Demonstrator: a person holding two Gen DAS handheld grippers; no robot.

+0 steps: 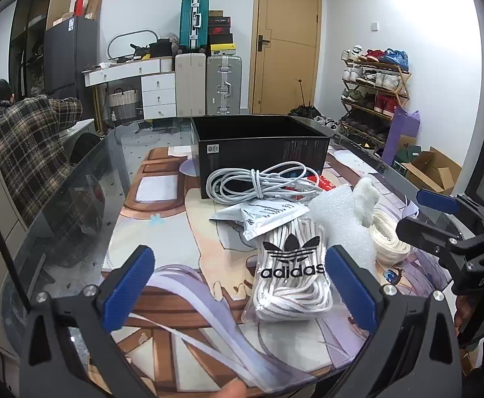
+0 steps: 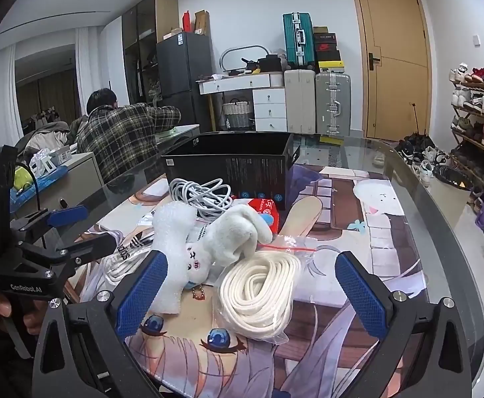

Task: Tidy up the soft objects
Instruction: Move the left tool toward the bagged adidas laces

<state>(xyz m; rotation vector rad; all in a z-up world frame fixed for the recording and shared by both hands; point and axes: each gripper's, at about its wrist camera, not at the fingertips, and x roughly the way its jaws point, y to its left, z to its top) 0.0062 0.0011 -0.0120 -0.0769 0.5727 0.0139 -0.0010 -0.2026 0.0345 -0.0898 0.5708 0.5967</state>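
An open black box (image 1: 261, 152) (image 2: 232, 162) stands on the printed mat. In front of it lie a white cable coil (image 1: 258, 182) (image 2: 202, 195), a red packet (image 2: 268, 210), a white foam piece (image 1: 344, 219) (image 2: 172, 232), a white plush toy (image 2: 222, 245), a bagged cream rope coil (image 2: 261, 292) (image 1: 387, 235) and an adidas bag of white laces (image 1: 291, 275). My left gripper (image 1: 238, 285) is open, with the adidas bag lying between its fingers. My right gripper (image 2: 251, 295) is open around the cream rope coil and the plush toy's head.
A silver foil pouch (image 1: 261, 219) lies by the adidas bag. The glass table's edge (image 1: 115, 139) curves at left and right. A person in a plaid shirt (image 1: 26, 139) sits at far left. Suitcases, drawers and a shoe rack (image 1: 374, 89) stand behind.
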